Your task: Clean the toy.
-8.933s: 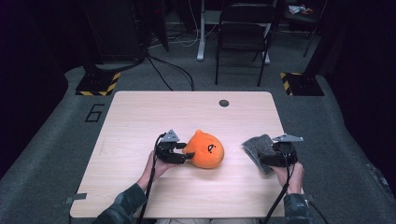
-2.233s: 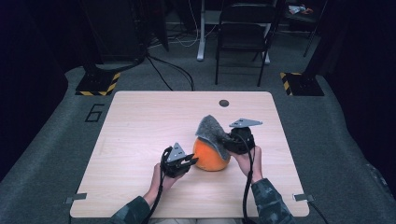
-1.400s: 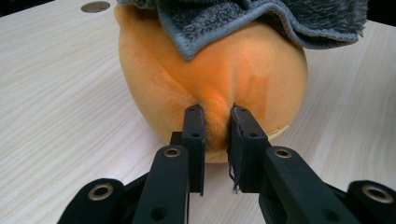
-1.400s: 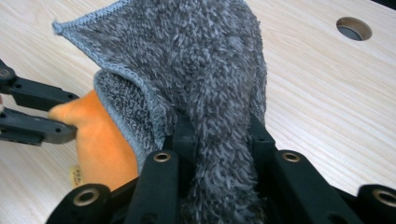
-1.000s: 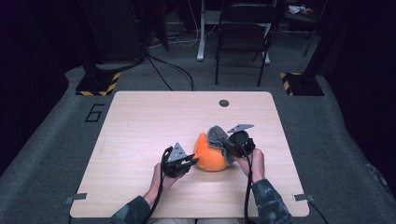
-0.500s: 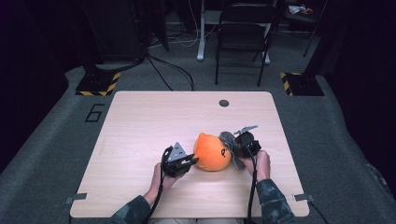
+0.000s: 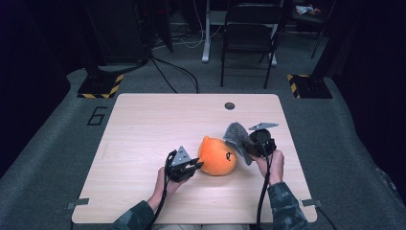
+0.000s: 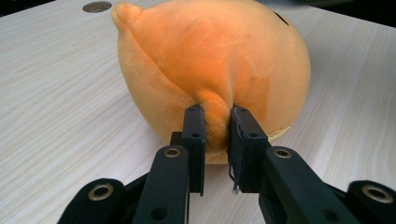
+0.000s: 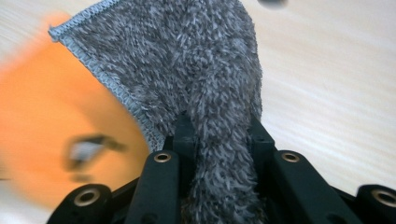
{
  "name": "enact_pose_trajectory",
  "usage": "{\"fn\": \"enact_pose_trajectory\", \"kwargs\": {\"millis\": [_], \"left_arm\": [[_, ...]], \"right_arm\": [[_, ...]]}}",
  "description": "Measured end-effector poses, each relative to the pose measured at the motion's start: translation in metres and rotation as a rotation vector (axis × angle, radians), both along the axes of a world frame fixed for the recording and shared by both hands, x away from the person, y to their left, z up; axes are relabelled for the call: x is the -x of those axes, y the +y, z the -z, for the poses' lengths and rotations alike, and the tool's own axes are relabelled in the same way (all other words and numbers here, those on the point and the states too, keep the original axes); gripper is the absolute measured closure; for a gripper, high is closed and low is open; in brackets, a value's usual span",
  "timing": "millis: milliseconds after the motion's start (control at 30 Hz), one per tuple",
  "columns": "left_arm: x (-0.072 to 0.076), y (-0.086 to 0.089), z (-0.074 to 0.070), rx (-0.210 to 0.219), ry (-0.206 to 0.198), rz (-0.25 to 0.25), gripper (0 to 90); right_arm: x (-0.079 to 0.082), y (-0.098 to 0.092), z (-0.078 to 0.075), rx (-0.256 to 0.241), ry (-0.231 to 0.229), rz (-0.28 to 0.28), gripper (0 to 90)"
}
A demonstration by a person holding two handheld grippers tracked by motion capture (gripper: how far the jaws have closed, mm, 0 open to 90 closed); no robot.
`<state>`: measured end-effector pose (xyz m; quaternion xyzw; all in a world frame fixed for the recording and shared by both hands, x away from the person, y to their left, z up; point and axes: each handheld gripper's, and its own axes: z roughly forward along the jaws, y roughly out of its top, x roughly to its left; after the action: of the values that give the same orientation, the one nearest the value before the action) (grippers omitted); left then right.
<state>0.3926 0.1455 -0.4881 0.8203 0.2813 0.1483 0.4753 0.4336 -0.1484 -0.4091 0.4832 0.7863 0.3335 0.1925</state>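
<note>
The left gripper (image 8: 215, 116) has its jaws nearly closed, pinching a small fold of the plush (image 8: 210, 70) low on its near side. The fabric bunches between the pads, so the toy looks soft, light and easy to deform; a pinch of cover like this should steady it on the table, though a hard tug would likely stretch the fold rather than move the body. In the high view this gripper (image 7: 194, 166) sits at the plush's (image 7: 216, 155) left, touching it.

The right gripper (image 9: 219, 126) is clamped on a bunched end of the cloth (image 9: 187, 51), a grey, shaggy towel that flops and fans out beyond the jaws. It looks limp and light, with nothing stiff to grip, so gathering a thick wad as here seems the sure hold. In the high view the cloth (image 7: 235, 134) hangs from the right gripper (image 7: 250, 146) just right of the plush, its free end toward the far side, close to or brushing the toy's face.

The plush lies near the middle of the table (image 7: 143, 124), toward the near edge.
</note>
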Motion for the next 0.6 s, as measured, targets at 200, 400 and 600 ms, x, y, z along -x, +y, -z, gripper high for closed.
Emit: {"fn": "enact_pose_trajectory", "kwargs": {"millis": [200, 400, 600], "left_arm": [[-0.001, 0.000, 0.000, 0.005, -0.001, -0.004, 77.4], [-0.002, 0.002, 0.001, 0.014, 0.001, -0.001, 73.3], [-0.002, 0.002, 0.002, -0.044, -0.019, 0.013, 52.6]], "right_arm": [[0.009, 0.030, 0.002, 0.024, 0.060, -0.126, 72.0], [0.001, 0.041, 0.022, 0.062, 0.073, -0.123, 72.1], [0.001, 0.044, 0.027, 0.092, 0.034, -0.106, 72.2]]}}
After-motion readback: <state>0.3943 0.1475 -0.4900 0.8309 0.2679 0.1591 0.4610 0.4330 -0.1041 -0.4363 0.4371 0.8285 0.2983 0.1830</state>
